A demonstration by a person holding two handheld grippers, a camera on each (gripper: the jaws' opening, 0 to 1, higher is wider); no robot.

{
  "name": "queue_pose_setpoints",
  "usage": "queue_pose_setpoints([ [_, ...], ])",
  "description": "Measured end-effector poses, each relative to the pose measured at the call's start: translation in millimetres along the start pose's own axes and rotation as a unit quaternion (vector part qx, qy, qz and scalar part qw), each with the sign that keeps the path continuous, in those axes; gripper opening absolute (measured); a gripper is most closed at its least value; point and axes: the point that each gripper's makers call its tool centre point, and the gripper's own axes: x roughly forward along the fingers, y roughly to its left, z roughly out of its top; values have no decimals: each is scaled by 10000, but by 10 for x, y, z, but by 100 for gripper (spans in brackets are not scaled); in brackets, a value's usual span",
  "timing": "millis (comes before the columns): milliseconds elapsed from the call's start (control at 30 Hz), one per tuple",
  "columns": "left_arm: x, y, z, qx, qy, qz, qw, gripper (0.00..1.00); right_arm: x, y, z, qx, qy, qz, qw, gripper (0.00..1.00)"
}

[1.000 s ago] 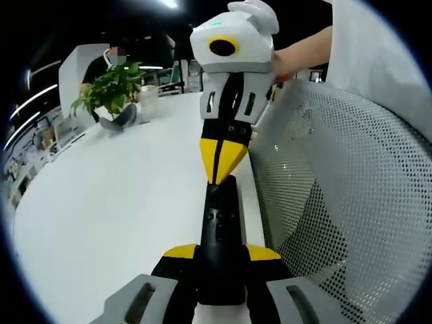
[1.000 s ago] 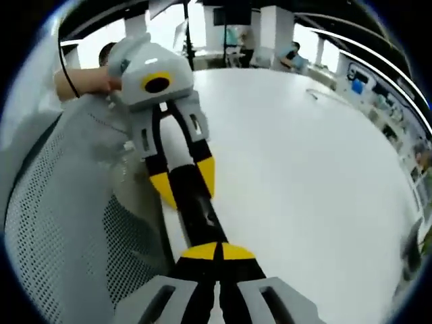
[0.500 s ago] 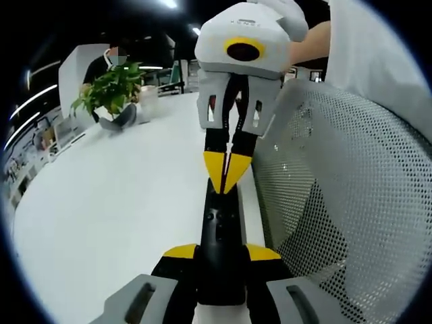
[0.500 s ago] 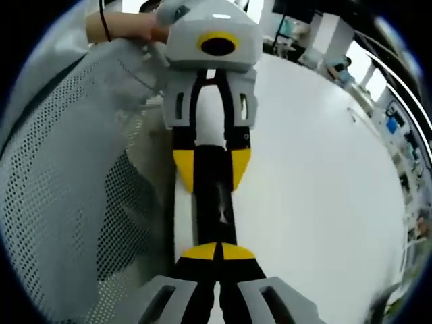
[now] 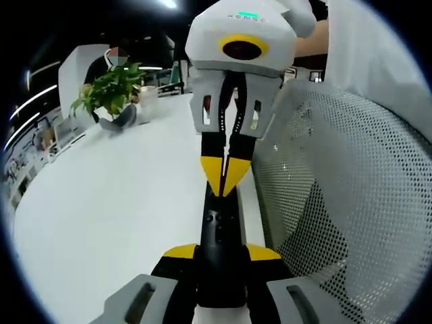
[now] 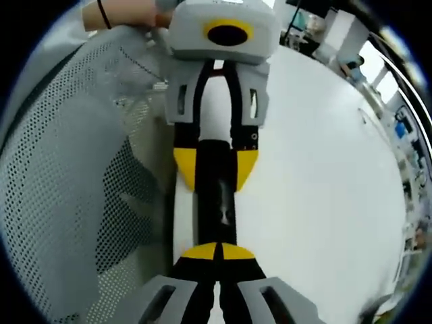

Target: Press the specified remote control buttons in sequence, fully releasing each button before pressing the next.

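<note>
The black remote control (image 5: 221, 250) is sitting near the edge of the white table (image 5: 115, 216). It is long and thin. In the left gripper view it is running up from the bottom of the picture. Small buttons are showing on its top.

The left gripper (image 5: 221, 255) is pinching the near end of the remote. One yellow tip is pressing on each side of it. In the right gripper view this same gripper (image 6: 217, 169) is reaching in from the top. Its two yellow tips are sitting on either side of the black remote (image 6: 217, 202), with the remote between them.

The right gripper (image 5: 225, 177) is coming down from the top in the left gripper view. Its jaws are pressed together into one yellow point. The point is aiming down at the far end of the remote and looks to be touching it. In the right gripper view its own yellow tips (image 6: 219, 251) are closed tight and are sitting on the remote.

A hand (image 6: 125, 12) is holding the back of the left gripper. A dark band is going around the wrist.

A grey mesh chair (image 5: 344, 202) is standing just beside the table edge. A green plant (image 5: 111, 88) in a pot is standing far off on the table. A person (image 5: 104, 64) is sitting behind the plant.
</note>
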Motion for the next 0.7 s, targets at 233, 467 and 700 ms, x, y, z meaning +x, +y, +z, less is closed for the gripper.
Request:
queue_pose_setpoints([
  [233,-1,2,0,-26,-24,13,10000,25,-14,14,2,-101,-524,-608,9967,0],
  [467,-3,2,2,-20,-43,4,10000,25,-33,-12,12,718,-960,-423,9919,0],
  [700,-2,4,2,-24,-58,2,10000,25,-50,-20,-7,885,-1028,-322,9902,0],
])
